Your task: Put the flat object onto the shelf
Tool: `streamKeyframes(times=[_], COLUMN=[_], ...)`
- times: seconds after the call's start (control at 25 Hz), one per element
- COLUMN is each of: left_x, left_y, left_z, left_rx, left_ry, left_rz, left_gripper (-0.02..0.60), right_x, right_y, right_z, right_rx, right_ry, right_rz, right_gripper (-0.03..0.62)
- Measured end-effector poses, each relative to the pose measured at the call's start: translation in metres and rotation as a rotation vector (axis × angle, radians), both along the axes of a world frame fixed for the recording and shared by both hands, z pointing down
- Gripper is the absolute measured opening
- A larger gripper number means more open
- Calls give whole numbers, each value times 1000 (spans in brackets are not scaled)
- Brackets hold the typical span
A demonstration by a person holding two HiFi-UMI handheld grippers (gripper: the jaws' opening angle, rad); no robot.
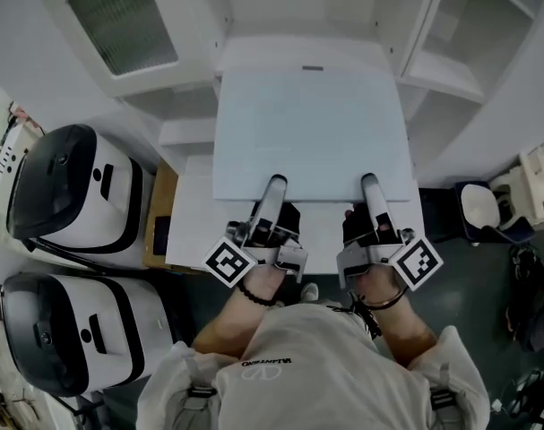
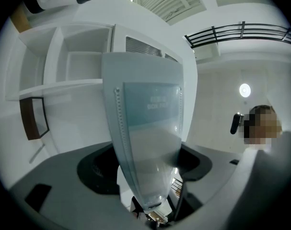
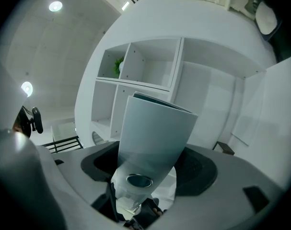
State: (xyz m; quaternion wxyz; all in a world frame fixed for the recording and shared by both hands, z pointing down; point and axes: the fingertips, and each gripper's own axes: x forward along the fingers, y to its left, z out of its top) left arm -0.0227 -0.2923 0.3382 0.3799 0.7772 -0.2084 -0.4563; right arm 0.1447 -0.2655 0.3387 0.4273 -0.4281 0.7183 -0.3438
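Note:
A large, flat, pale blue-white panel (image 1: 312,133) lies level in front of me, and both grippers hold it by its near edge. My left gripper (image 1: 273,188) grips the left part of that edge and my right gripper (image 1: 370,186) the right part. In the left gripper view the flat panel (image 2: 145,138) rises edge-on out of the left gripper (image 2: 150,210). In the right gripper view the same panel (image 3: 155,133) stands up from the right gripper (image 3: 135,195). The white shelf unit (image 3: 135,83) with open compartments stands just beyond the panel; its boards (image 1: 442,74) also show in the head view.
Two white-and-black appliances (image 1: 74,195) (image 1: 74,330) stand to my left beside a brown board (image 1: 164,213). A glazed white cabinet door (image 1: 119,25) hangs open at upper left. A small plant (image 3: 117,65) sits in an upper compartment. A white round seat (image 1: 479,206) is at right.

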Motion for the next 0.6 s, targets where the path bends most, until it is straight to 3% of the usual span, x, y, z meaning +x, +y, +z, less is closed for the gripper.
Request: streamKeyframes(times=[0.28,0.6], left_x=[15,21], left_y=[-27,-69], left_z=[-23,-34], left_rx=[36,2], left_ry=[-3,-18], left_rz=[-37,-18], left_gripper=[334,333], right_x=[17,22], right_y=[-34,-77], right_z=[-22,-37], right_rx=[34,45], right_ry=[17,12], right_rz=[-40,-16], right_gripper=[345,345])
